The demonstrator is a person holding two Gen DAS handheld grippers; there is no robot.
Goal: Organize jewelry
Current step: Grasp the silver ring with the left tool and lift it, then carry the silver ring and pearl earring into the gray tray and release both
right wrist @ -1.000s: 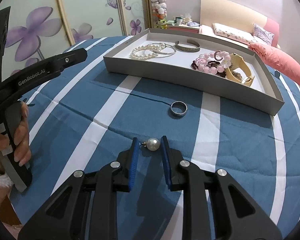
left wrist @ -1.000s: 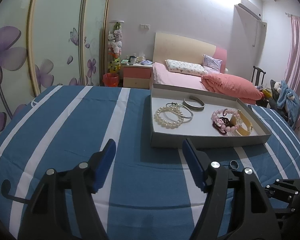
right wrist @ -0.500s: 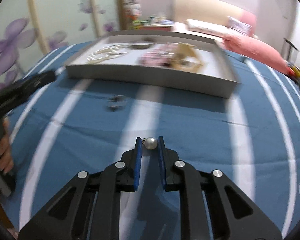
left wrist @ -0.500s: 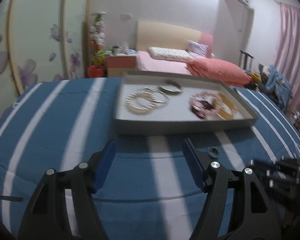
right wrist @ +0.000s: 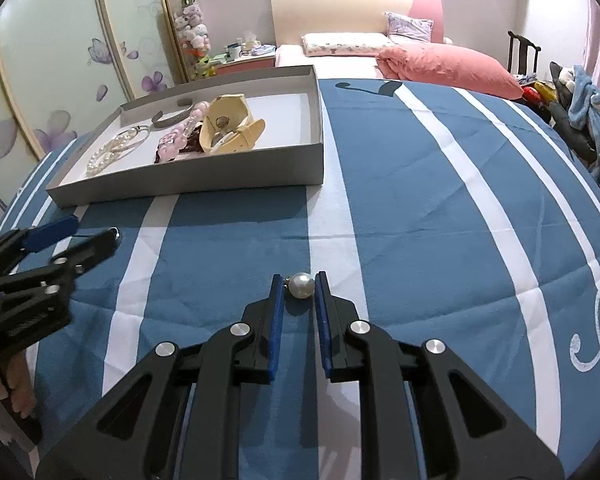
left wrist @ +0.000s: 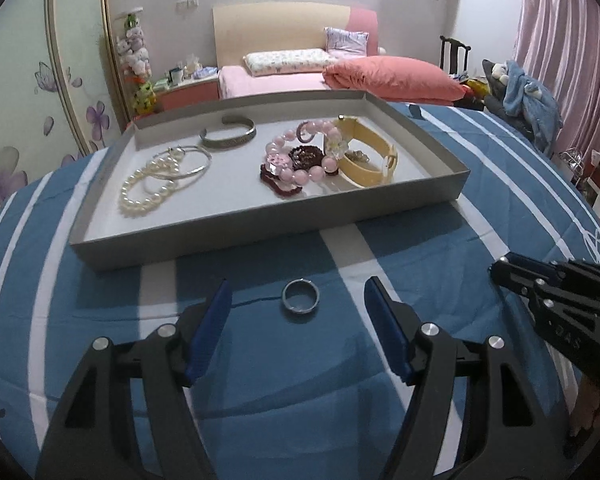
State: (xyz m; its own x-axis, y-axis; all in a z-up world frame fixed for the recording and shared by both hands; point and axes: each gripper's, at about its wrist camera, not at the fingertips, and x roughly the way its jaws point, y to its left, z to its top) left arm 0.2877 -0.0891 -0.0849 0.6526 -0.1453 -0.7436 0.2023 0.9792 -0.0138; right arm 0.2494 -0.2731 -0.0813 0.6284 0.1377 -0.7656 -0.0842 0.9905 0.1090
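Here, in the left wrist view, the left gripper [left wrist: 298, 312] stands wide, released, its blue pads either side of a silver ring [left wrist: 301, 296] lying on the striped blue cloth [left wrist: 440, 240] just before the grey tray's [left wrist: 260, 226] near wall. In the right wrist view, the right gripper [right wrist: 299, 292] is clenched on a pearl earring [right wrist: 301, 286], over the cloth, beyond the tray's near right corner.
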